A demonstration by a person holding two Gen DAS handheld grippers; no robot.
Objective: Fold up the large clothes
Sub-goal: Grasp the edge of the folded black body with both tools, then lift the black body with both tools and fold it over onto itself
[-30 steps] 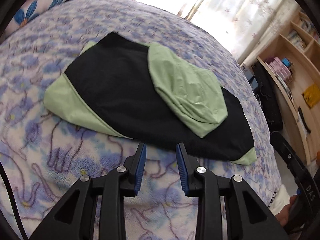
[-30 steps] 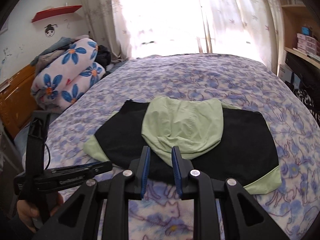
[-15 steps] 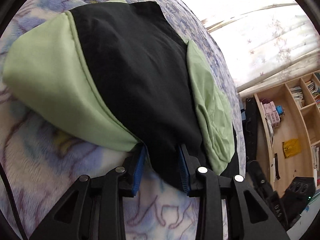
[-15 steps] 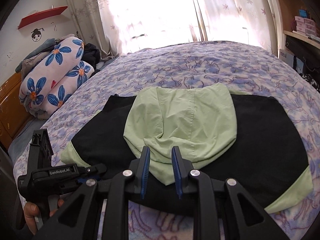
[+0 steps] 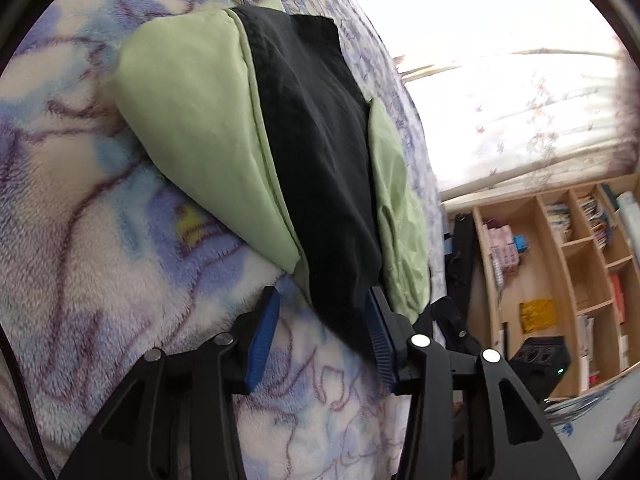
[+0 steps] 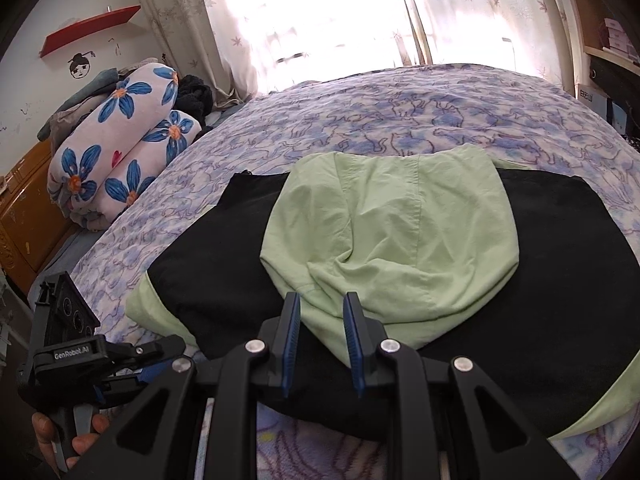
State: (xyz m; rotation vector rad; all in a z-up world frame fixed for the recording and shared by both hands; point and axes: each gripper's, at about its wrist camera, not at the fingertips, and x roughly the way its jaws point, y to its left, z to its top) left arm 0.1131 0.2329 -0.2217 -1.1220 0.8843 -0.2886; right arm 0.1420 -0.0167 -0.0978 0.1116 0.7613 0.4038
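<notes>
Vs 1 s earlier: left gripper (image 5: 320, 332) had dropped to the folded jacket's (image 6: 540, 280) near edge; jaws had just been opening, black hem between, pads not pressing. Right gripper (image 6: 320, 336) narrowly parted, empty, over soft green hood (image 6: 392, 240). Jacket lay flat on fleecy blanket (image 5: 100, 260)

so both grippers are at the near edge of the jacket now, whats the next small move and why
Probably close the left gripper on the near black edge of the jacket. Its jaws have just been opening, and that hem now sits between the blue pads without being pinched. The right gripper hangs narrowly open over the green hood, gripping nothing, so the left corner looks like the first to take.
</notes>
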